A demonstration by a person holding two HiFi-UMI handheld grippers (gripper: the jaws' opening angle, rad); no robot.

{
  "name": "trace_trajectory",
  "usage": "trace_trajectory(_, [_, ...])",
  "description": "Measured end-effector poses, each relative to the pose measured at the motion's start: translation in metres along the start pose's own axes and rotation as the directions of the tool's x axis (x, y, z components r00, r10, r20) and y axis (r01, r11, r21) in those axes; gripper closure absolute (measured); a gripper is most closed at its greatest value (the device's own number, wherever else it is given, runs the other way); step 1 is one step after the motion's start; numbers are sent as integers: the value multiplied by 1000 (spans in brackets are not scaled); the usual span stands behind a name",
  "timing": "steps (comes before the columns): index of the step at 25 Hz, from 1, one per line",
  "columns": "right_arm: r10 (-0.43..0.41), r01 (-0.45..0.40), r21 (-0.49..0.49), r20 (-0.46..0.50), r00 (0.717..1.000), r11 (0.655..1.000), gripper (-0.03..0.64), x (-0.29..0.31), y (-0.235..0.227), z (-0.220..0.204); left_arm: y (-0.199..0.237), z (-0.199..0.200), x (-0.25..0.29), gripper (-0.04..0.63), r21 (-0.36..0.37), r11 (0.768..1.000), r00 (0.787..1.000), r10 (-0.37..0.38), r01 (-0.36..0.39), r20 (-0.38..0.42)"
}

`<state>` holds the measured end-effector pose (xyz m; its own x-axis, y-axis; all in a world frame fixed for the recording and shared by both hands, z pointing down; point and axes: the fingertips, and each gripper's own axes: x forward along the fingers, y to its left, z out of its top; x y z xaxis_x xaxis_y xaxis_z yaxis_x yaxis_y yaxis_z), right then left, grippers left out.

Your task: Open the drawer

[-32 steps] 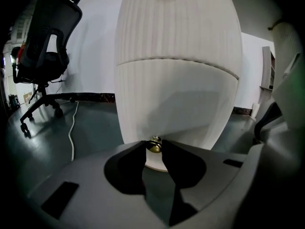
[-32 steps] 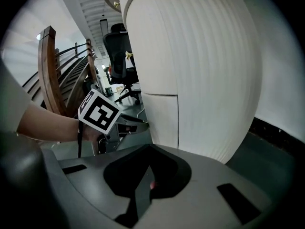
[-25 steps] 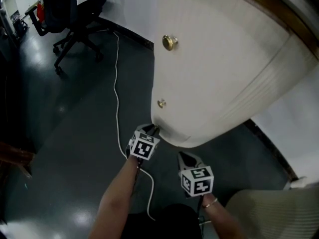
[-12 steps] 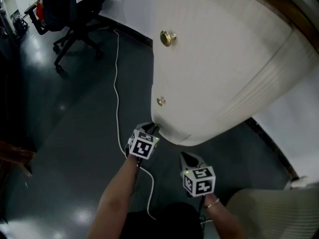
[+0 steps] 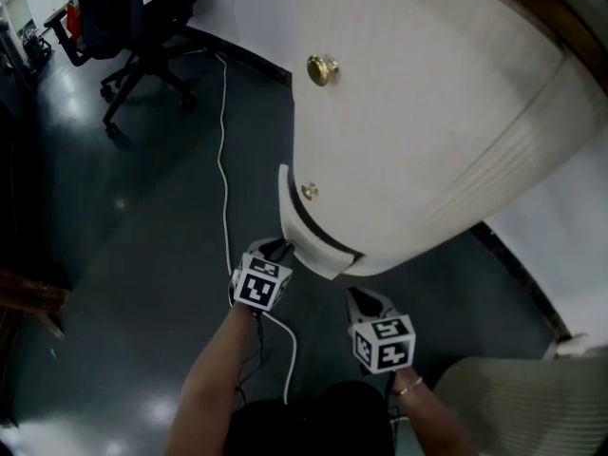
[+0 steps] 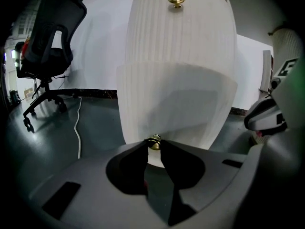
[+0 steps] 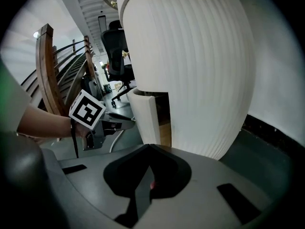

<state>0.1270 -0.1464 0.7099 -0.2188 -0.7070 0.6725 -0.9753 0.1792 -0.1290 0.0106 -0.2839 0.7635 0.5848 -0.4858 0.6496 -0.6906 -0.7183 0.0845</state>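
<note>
Cabinet [image 5: 408,141] looks tall and light, so a hard yank could drag or tip it. Bottom drawer [image 5: 315,256] sits at the cabinet's lower edge, front partly out, gap showing. An off-axis pull would likely rack it in its runners. Right gripper [image 7: 148,148] hangs free just beside, jaws together on nothing, so nothing braces the cabinet. Left gripper [image 5: 283,251] has its jaws narrow, pinching the brass knob [image 6: 153,142]. It's small and round, so slip-off is the main risk.

Black office chair [image 5: 142,17] on castors, upper left, standing on a dark glossy floor [image 5: 104,255]. A white cable [image 5: 221,160] trails along the floor just right of it.
</note>
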Motion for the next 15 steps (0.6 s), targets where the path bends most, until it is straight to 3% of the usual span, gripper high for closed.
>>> trace_trajectory(15, [74,-74,-27,-3,997,997,614,4,39,10,35,-61,-70,515,-71,993,995,95,-98,-41])
